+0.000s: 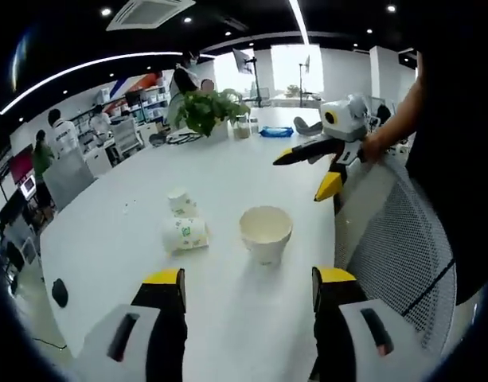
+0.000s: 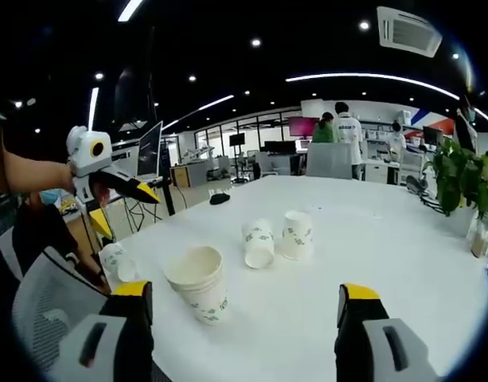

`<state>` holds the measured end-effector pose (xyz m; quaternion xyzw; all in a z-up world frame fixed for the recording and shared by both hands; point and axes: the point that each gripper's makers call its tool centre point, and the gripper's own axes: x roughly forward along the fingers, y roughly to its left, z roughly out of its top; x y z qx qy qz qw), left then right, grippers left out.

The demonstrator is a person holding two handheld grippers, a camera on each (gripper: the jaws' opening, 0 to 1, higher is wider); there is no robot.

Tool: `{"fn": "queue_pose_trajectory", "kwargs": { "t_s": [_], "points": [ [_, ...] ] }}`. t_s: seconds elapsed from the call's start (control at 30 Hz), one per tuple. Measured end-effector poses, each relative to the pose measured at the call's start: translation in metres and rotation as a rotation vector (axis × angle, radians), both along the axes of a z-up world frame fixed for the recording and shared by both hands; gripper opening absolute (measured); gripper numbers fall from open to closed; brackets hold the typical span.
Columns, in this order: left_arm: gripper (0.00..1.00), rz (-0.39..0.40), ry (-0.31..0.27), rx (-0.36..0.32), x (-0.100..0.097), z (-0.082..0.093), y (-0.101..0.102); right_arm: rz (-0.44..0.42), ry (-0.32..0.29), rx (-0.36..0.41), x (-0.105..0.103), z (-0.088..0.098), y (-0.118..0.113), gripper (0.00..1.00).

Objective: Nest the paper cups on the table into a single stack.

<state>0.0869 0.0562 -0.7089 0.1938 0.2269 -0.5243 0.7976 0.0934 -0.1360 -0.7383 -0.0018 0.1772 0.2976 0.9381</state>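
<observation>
Paper cups, white with green print, on the white table (image 1: 251,167). We logged three positions.

Item one: upright stack of nested cups (image 1: 266,233), mouth up, long axis vertical, cream inside; seen also in the right gripper view (image 2: 198,282). It stood ahead of the left gripper (image 1: 247,288), between the lines of its two jaws, apart from both. In the right gripper view it stood just ahead of the left-hand jaw of the right gripper (image 2: 244,302), not touching.

Item two: cup lying on its side (image 1: 185,234), long axis level with the table, its mouth turned toward the right gripper's camera (image 2: 259,243).

Item three: inverted cup (image 1: 181,200), base up, long axis vertical, just beside item two (image 2: 297,234).

We recorded the left gripper's jaws spread wide and empty. The right gripper's jaws likewise stood apart, grasping nothing; in the left gripper view we saw it held in the air over the table's far edge (image 1: 323,169), well apart from all cups.

Also logged: a potted plant (image 1: 207,109) at the table's far end, and a mesh-backed chair (image 1: 395,239) beside the table.
</observation>
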Motion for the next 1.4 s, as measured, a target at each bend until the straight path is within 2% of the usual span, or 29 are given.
{"fn": "queue_pose_trajectory", "kwargs": {
  "t_s": [0.2,0.37,0.53,0.67,1.0,1.4],
  "points": [
    [0.65,0.027,0.024,0.028,-0.005,-0.011,0.027,0.025,-0.015,-0.007,-0.002,0.001,0.004,1.0],
    [0.64,0.036,0.046,0.107,-0.011,-0.026,0.048,0.041,-0.011,-0.015,-0.003,-0.002,0.007,1.0],
    [0.65,0.039,0.073,0.148,-0.019,-0.038,0.065,0.047,0.001,-0.014,-0.003,-0.006,0.006,1.0],
    [0.65,0.013,0.1,0.233,-0.03,-0.057,0.082,0.054,0.01,-0.016,-0.004,-0.008,0.008,0.99],
    [0.62,0.004,0.138,0.291,-0.041,-0.079,0.094,0.063,0.027,-0.018,-0.008,-0.007,0.013,0.98],
    [0.47,-0.027,0.183,0.364,-0.043,-0.106,0.094,0.063,0.034,-0.023,-0.008,-0.01,0.011,0.97]
  ]
}}
